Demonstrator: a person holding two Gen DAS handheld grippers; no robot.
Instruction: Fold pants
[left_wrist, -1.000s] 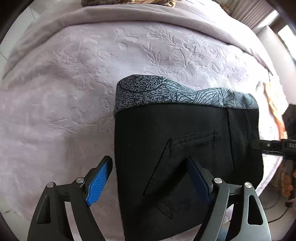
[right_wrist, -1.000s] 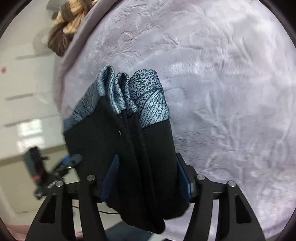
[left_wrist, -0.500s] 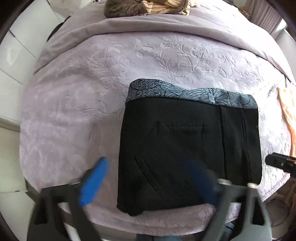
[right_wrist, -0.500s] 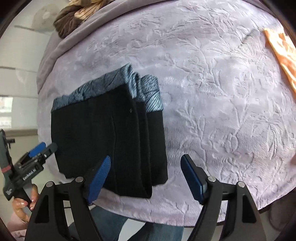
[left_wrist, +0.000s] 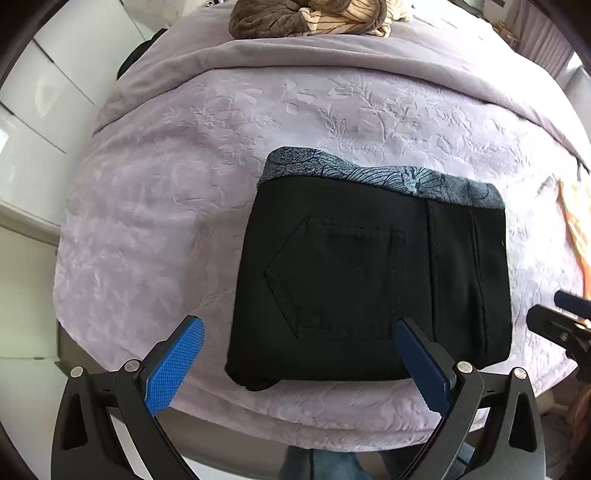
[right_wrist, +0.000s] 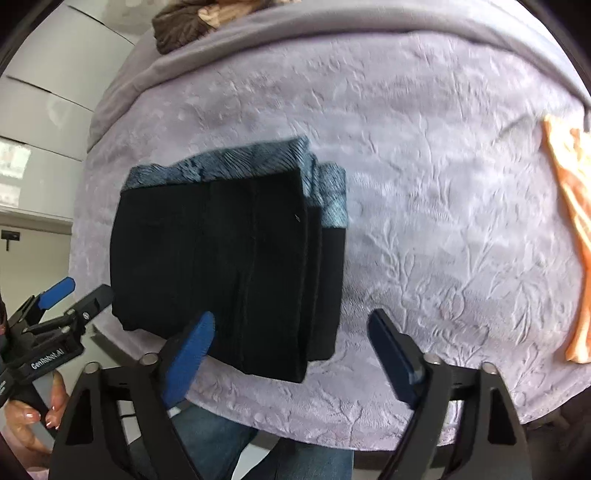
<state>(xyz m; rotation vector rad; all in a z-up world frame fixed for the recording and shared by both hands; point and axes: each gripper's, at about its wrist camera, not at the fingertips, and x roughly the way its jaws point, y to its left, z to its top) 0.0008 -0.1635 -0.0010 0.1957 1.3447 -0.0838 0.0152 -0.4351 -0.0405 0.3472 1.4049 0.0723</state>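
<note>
The black pants (left_wrist: 369, 280) lie folded into a compact rectangle on the lilac bedspread (left_wrist: 166, 192), grey-blue patterned waistband at the far edge and a back pocket facing up. My left gripper (left_wrist: 299, 350) is open and empty, held above the pants' near edge. In the right wrist view the folded pants (right_wrist: 229, 258) lie left of centre, layered edges showing on the right side. My right gripper (right_wrist: 291, 343) is open and empty, above the pants' near right corner. The left gripper also shows in the right wrist view (right_wrist: 66, 299) at the far left.
A brown and striped pile of clothes (left_wrist: 306, 18) sits at the far end of the bed. An orange cloth (right_wrist: 572, 236) lies at the bed's right edge. White cabinet fronts (left_wrist: 44, 110) stand to the left. The bed's near edge runs just below the pants.
Both grippers have let go of the pants and pulled back and up. The right gripper, shut on the fold a second ago, is open. The pants lie flat and still.
</note>
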